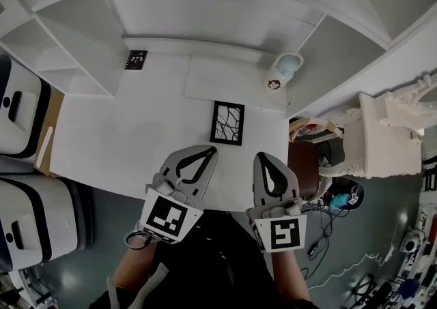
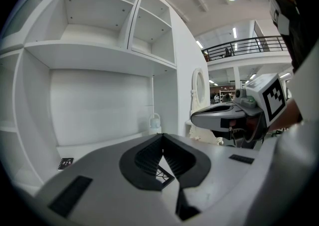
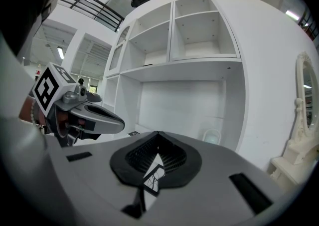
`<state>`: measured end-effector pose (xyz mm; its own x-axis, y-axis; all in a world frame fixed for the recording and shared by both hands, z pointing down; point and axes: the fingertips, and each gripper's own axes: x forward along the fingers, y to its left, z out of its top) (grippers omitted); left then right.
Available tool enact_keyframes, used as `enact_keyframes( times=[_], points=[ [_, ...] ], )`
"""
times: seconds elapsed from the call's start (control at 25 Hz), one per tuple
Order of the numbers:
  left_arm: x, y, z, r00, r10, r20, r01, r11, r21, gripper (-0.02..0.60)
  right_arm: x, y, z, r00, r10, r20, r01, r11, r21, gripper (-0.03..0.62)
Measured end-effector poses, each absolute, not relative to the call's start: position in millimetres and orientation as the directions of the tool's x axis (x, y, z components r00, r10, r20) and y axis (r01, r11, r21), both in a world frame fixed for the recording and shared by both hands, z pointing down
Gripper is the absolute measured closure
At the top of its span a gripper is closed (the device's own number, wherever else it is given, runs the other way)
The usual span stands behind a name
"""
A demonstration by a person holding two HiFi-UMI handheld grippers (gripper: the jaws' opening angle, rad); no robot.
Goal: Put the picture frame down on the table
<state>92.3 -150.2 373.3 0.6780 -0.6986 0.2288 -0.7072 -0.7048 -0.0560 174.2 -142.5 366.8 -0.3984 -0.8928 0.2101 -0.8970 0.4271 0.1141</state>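
Observation:
A black picture frame (image 1: 227, 123) with a branch-like line drawing lies flat on the white table (image 1: 136, 144), toward its right side. Both grippers hover over the table's near edge, just short of the frame. My left gripper (image 1: 212, 150) is shut, its tips touching, with nothing held. My right gripper (image 1: 262, 157) is shut and empty as well. In the left gripper view a corner of the frame (image 2: 162, 172) shows through the opening behind the closed tips (image 2: 160, 135). The right gripper view shows the frame (image 3: 152, 178) the same way below its tips (image 3: 157, 133).
A small black card (image 1: 136, 59) lies at the table's back left. A white lidded cup (image 1: 283, 70) and a flat white sheet (image 1: 224, 80) sit at the back. White shelves (image 1: 75, 55) enclose the table. A brown chair (image 1: 303, 166) and an ornate white mirror (image 1: 392, 130) stand to the right.

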Motion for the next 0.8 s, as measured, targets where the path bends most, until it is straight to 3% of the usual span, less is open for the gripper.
enact_keyframes(
  times=[0.08,0.28,0.8],
  points=[
    [92.8,-150.9,373.9,0.679,-0.698,0.23,-0.706,-0.706,-0.057,0.58,177.3,-140.6,374.6,-0.387,-0.887,0.251,-0.899,0.424,0.113,0.592],
    [93.9,-150.7,377.0,0.682,-0.694,0.233,-0.702,-0.71,-0.059,0.58,173.8,-143.2,367.6,-0.405,-0.894,0.191,-0.896,0.43,0.112,0.592],
    [92.4,-152.2,375.4,0.677,-0.696,0.24,-0.71,-0.703,-0.038,0.58,168.0,-144.6,368.5,-0.417,-0.889,0.19,-0.892,0.44,0.102,0.592]
  ],
)
